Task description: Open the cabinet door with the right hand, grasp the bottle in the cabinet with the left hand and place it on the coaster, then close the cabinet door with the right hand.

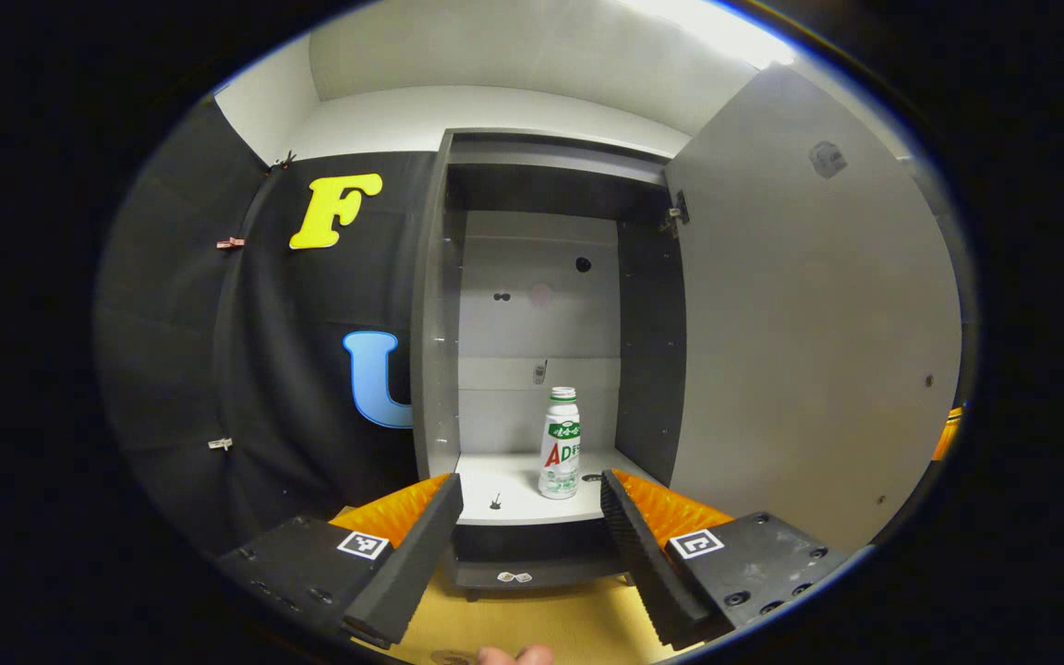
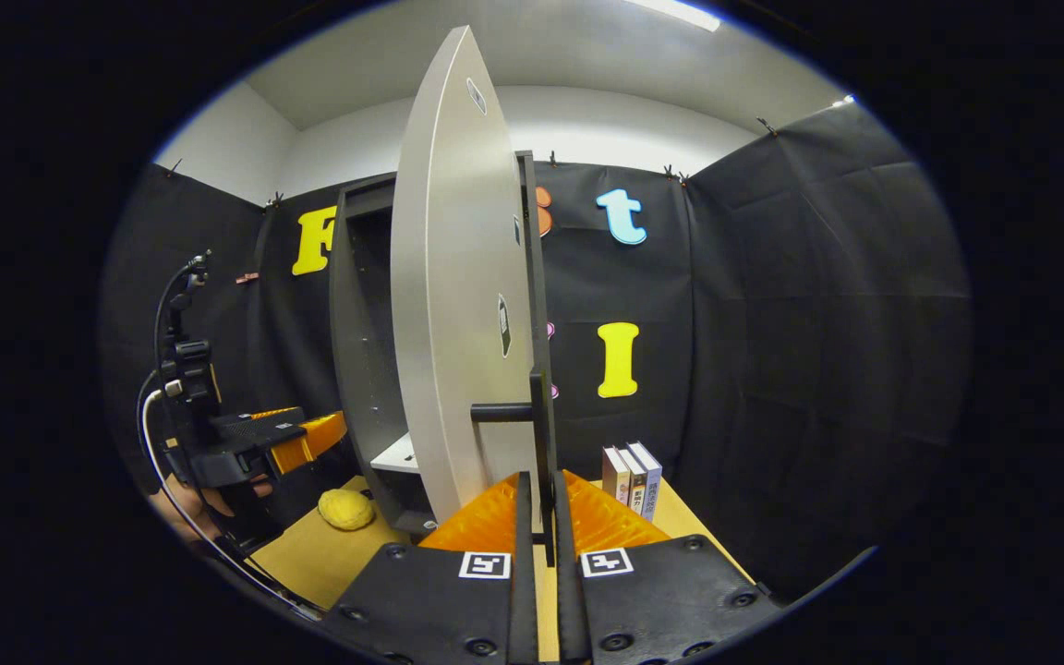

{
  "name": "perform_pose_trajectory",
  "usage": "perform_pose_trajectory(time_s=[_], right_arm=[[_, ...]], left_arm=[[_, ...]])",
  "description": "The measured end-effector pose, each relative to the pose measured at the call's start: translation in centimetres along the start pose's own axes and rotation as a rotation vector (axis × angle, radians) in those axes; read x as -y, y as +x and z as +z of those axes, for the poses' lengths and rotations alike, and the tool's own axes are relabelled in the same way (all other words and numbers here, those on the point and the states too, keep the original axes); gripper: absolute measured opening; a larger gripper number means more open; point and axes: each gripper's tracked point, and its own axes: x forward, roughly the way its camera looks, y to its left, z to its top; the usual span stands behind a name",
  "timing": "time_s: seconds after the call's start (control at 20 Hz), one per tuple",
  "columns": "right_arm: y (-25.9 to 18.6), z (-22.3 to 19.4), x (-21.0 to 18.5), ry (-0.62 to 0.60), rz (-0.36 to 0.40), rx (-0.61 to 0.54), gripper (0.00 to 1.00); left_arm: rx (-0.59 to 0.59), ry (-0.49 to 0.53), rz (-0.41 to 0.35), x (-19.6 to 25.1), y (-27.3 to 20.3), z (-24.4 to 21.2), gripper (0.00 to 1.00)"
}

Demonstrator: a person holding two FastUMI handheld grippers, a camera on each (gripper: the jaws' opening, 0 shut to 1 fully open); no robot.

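Grey cabinet door (image 2: 458, 305) stands swung wide; right tool (image 2: 537, 517) is clenched on the door's free edge below the handle (image 2: 501, 413); opening step judged complete. Bottle (image 1: 561, 445) stands upright on the cabinet shelf (image 1: 504, 494), toward its front edge; left tool (image 1: 532, 503) is released, fingers spread, short of the bottle; next move calls for advancing to straddle it, then closing.

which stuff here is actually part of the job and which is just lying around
In the job: cabinet door, swung open, its edge between the right tongs; bottle upright on the cabinet shelf; left tongs, open, facing it.

Lying about: yellow lump on the table; books standing beside the cabinet.
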Motion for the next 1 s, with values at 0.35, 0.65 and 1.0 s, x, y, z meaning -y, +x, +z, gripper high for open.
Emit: perform_pose_trajectory(time_s=[0.35,0.65,1.0], right_arm=[[-1.0,0.0,2.0,0.047,-0.007,-0.011,0.13],[-2.4,0.6,3.6,0.079,-0.04,0.001,0.14],[-3.2,-0.2,6.7,0.1,-0.095,-0.01,0.86]], left_arm=[[0.001,0.02,-0.022,2.8,3.2,0.4,0.94],[0.021,0.024,-0.053,5.4,9.1,0.6,0.92],[0.003,0.04,0.006,5.9,17.6,-1.2,0.94]])
